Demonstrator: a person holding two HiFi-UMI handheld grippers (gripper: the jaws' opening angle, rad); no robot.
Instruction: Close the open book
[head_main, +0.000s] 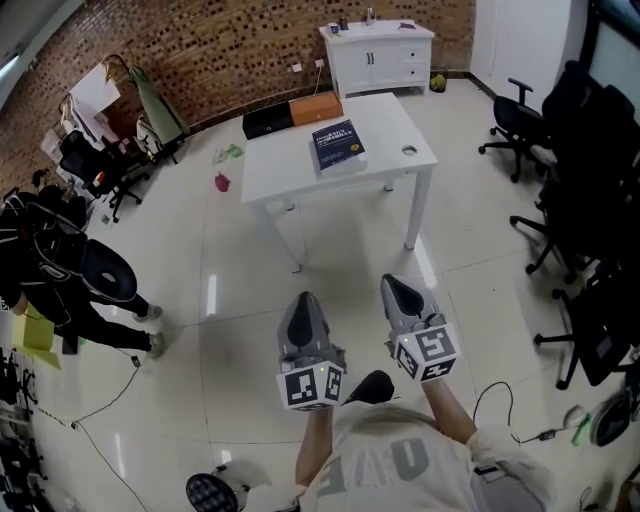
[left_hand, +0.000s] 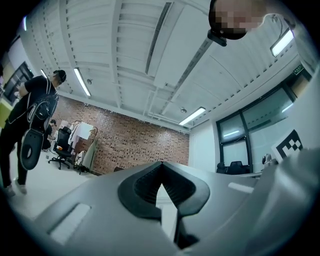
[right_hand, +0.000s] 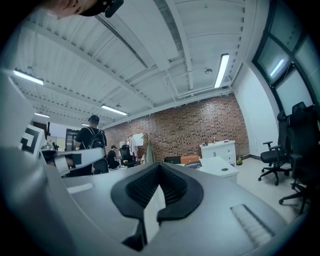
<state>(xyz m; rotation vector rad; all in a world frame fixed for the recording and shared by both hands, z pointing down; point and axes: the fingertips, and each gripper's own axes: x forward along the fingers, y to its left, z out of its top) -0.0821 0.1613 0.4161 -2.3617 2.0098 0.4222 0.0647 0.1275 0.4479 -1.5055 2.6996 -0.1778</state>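
Grey and empty, the left hand-held gripper (head_main: 303, 300) and right hand-held gripper (head_main: 400, 285) sit with jaws together at lower centre, well apart from the counter (head_main: 270, 170) at upper centre. The book (head_main: 337, 146) there lies cover-up, so it seems already closed. The head view shows its cover; the right gripper view shows only a dark sliver.

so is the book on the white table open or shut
Shut. In the head view the book lies flat on the white table with a single dark blue cover facing up and no spread pages showing.
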